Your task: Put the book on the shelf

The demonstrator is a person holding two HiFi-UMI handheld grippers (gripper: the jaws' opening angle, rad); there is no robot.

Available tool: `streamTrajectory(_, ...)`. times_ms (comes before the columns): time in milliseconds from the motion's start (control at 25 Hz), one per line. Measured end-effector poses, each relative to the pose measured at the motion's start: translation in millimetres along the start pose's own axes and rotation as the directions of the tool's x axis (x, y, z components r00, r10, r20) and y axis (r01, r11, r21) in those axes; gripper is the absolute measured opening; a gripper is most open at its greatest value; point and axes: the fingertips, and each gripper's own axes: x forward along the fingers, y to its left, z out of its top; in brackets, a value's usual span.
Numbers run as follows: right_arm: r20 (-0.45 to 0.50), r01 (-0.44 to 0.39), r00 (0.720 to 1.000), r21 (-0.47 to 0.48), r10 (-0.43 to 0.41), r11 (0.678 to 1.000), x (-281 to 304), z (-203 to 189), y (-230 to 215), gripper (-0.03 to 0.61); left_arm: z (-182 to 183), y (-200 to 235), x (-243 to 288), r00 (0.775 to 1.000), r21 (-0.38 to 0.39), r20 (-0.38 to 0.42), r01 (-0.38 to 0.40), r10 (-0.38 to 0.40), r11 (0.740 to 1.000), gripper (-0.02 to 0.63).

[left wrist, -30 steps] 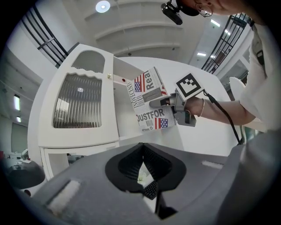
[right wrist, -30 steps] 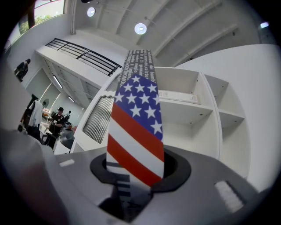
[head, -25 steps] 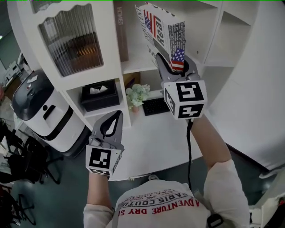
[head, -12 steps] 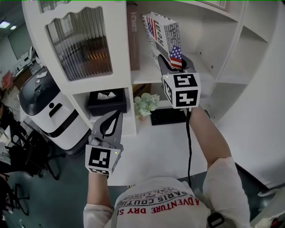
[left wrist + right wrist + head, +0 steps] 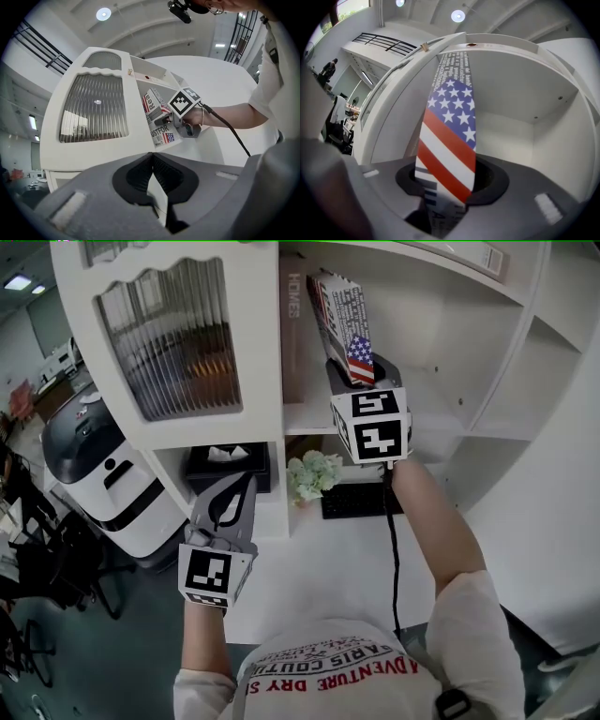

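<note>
Only the right gripper view shows the grip itself: the right gripper (image 5: 449, 187) is clamped on the lower end of the book (image 5: 449, 126), and the book's narrow stars-and-stripes edge rises from between the jaws; past it lies the bare, smooth white compartment of the shelf (image 5: 520, 117). The left gripper view gives the broadside instead: a flat, glossy printed cover with newspaper-like lettering, slanting up out of the right gripper into the shelf opening, with a ribbed glass door (image 5: 93, 108) in an arched frame to that gripper's left. In the head view the book's long axis runs up and away from the right gripper, its top leaning left toward a brown book (image 5: 292, 334) standing upright just beside it; whether its bottom touches the shelf board I cannot tell. The left gripper (image 5: 246, 482) hangs lower and to the left, well apart from the book, its jaws pressed together on nothing. Below the right gripper sit a dark keyboard (image 5: 361, 501) and a pale leafy plant (image 5: 314, 474) on the white worktop (image 5: 319, 568).
</note>
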Motion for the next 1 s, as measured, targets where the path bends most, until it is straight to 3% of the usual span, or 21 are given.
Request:
streamTrajectory(440, -0.016, -0.107, 0.994, 0.025, 0.108, 0.994, 48, -3, 8, 0.225, -21, 10, 22, 0.999, -0.008, -0.040, 0.000, 0.000, 1.000, 0.004)
streamTrajectory(1000, -0.124, -0.101, 0.988, -0.055, 0.093, 0.993, 88, -12, 9, 0.247, -41, 27, 26, 0.997, -0.027, -0.075, -0.027, 0.025, 0.999, 0.005)
